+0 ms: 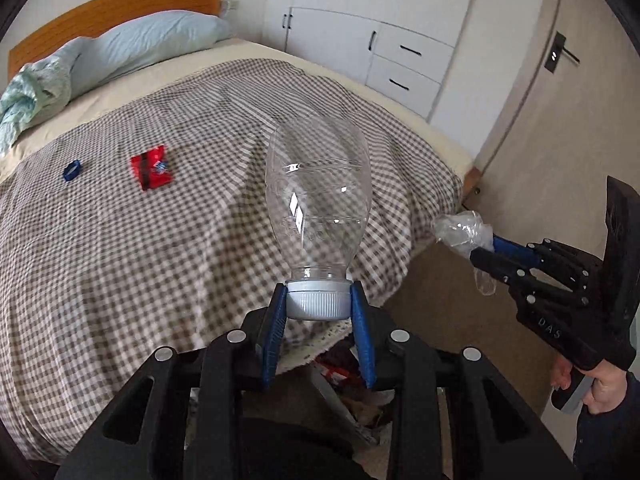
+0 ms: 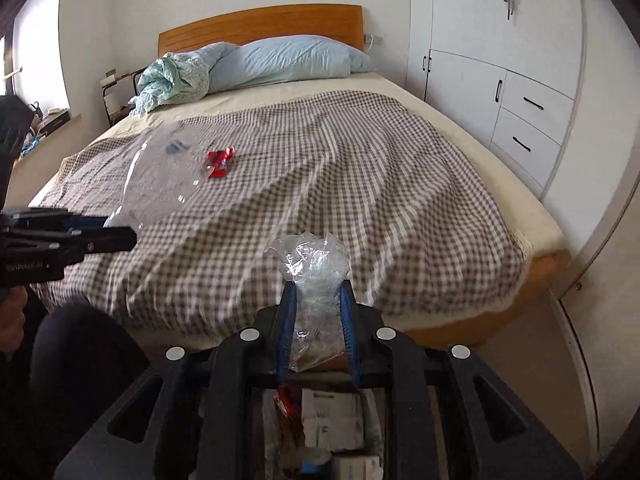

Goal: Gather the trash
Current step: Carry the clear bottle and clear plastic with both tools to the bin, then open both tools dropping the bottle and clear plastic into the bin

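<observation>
Bottle clear, empty (grey cap clamped by left gripper); right gripper pinching crumpled plastic wrap.

Soft daylight fills my room, coming from the window at the far left of my right view; that edge is blown out white. No hard shadows, only a dim patch under the bed's foot. Glints sit on the bottle and on the plastic wrap. The checked blanket smears with motion blur in both views. Walls and wardrobe bow outward, and black vignette fills the corners.
</observation>
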Demonstrator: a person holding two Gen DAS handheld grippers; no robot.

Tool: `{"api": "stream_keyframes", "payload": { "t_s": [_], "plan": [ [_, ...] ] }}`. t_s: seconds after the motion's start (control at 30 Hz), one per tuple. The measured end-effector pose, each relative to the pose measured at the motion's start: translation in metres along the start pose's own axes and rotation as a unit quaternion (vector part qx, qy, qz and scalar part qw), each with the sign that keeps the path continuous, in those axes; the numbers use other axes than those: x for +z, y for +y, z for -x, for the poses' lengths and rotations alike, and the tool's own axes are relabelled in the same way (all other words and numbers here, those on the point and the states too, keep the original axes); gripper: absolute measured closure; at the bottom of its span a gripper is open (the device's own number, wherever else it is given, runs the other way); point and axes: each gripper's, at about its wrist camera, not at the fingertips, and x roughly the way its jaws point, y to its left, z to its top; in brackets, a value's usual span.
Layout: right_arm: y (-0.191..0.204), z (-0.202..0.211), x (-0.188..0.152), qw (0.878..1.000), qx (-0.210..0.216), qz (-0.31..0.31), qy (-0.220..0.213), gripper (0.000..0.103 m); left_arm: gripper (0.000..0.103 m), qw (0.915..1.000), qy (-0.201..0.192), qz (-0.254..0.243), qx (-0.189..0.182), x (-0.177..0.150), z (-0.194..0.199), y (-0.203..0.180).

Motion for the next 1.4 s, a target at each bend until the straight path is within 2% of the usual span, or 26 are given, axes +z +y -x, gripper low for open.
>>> {"api": "stream_keyframes", "payload": {
  "t_s": [0.13, 0.3, 0.4, 0.5, 0.57, 0.63, 0.8, 0.97, 1.0, 1.03, 1.07, 1.17, 1.3, 1.4],
  "plan": [
    [-0.011, -0.015, -0.06, 0.999, 0.014, -0.027, 0.043, 0.081, 0.074, 0.9971, 0.062, -0.03, -0.033, -0.007, -0.036, -0.037],
    [-0.012, -0.053, -0.13, 0.992, 0.019, -0.06, 0.112, 0.081, 0.074, 0.9899, 0.124, -0.064, -0.028, -0.015, -0.084, -0.062],
    [-0.01, -0.08, -0.171, 0.983, 0.024, -0.089, 0.156, 0.08, 0.074, 0.9825, 0.168, -0.072, -0.037, -0.023, -0.115, -0.074],
    [-0.013, -0.1, -0.202, 0.974, 0.029, -0.129, 0.182, 0.08, 0.074, 0.9725, 0.223, -0.06, -0.031, -0.037, -0.147, -0.079],
    [-0.015, -0.111, -0.217, 0.969, 0.031, -0.153, 0.193, 0.08, 0.074, 0.9686, 0.239, -0.061, -0.036, -0.04, -0.162, -0.084],
    [-0.016, -0.121, -0.229, 0.964, 0.039, -0.17, 0.2, 0.08, 0.074, 0.964, 0.255, -0.072, -0.024, -0.046, -0.18, -0.09],
    [-0.009, -0.146, -0.248, 0.957, 0.048, -0.182, 0.219, 0.08, 0.074, 0.9454, 0.314, -0.088, 0.0, -0.068, -0.222, -0.101],
    [0.012, -0.182, -0.246, 0.958, 0.074, -0.163, 0.225, 0.077, 0.074, 0.9413, 0.321, -0.103, 0.01, -0.072, -0.239, -0.112],
    [0.014, -0.188, -0.245, 0.958, 0.069, -0.164, 0.225, 0.073, 0.074, 0.9412, 0.321, -0.104, 0.014, -0.073, -0.242, -0.108],
    [0.015, -0.194, -0.245, 0.958, 0.058, -0.165, 0.227, 0.063, 0.074, 0.9411, 0.321, -0.106, 0.017, -0.074, -0.243, -0.112],
    [0.017, -0.195, -0.243, 0.958, 0.049, -0.166, 0.227, 0.059, 0.074, 0.9407, 0.322, -0.105, 0.018, -0.075, -0.244, -0.113],
    [0.008, -0.181, -0.242, 0.959, 0.066, -0.185, 0.205, 0.055, 0.074, 0.9373, 0.329, -0.114, 0.022, -0.079, -0.249, -0.115],
    [-0.013, -0.142, -0.237, 0.966, 0.043, -0.189, 0.171, 0.052, 0.074, 0.9306, 0.344, -0.123, 0.021, -0.083, -0.258, -0.122],
    [-0.036, -0.114, -0.236, 0.966, 0.02, -0.21, 0.151, 0.051, 0.074, 0.9265, 0.355, -0.124, 0.014, -0.086, -0.264, -0.125]
  ]
}}
